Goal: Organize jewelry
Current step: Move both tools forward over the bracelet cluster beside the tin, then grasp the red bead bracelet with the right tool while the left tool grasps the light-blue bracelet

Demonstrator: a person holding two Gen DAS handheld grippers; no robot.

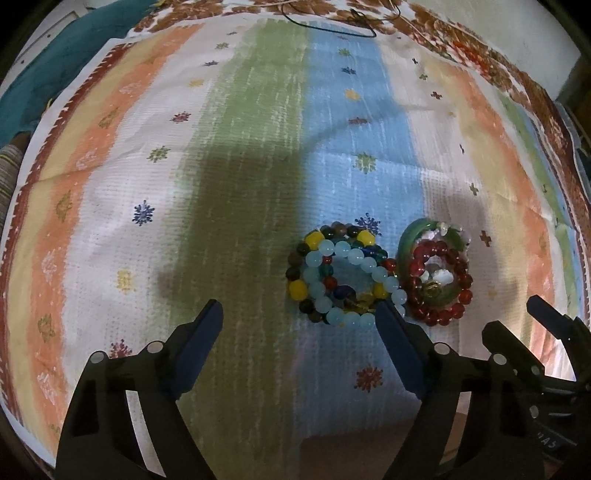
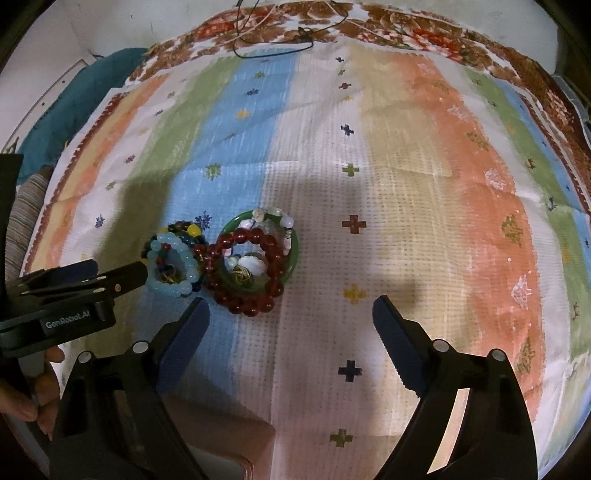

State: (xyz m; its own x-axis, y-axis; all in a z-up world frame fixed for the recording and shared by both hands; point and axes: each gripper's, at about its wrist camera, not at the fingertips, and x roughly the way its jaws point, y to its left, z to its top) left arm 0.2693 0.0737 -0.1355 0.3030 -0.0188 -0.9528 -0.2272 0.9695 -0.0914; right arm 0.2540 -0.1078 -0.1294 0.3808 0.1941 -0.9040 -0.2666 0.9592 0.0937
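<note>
Beads in two small heaps on a striped cloth, both tongs wide and holding nothing.

Left view: the left gripper [image 1: 299, 314] is set by the blue bead pile [image 1: 341, 278]; one bracelet should be pinched slowly. Right view: the right gripper [image 2: 291, 314] is kept near the red bead pile [image 2: 255, 266]; the piles touch, so snagging is likely.

A striped cloth [image 1: 258, 147] is lying flat, covering a floral cloth [image 2: 424, 33] showing at the far edge. A black cord [image 2: 273, 51] is looping there, and a teal fabric [image 1: 55, 62] is bunching at the left.
</note>
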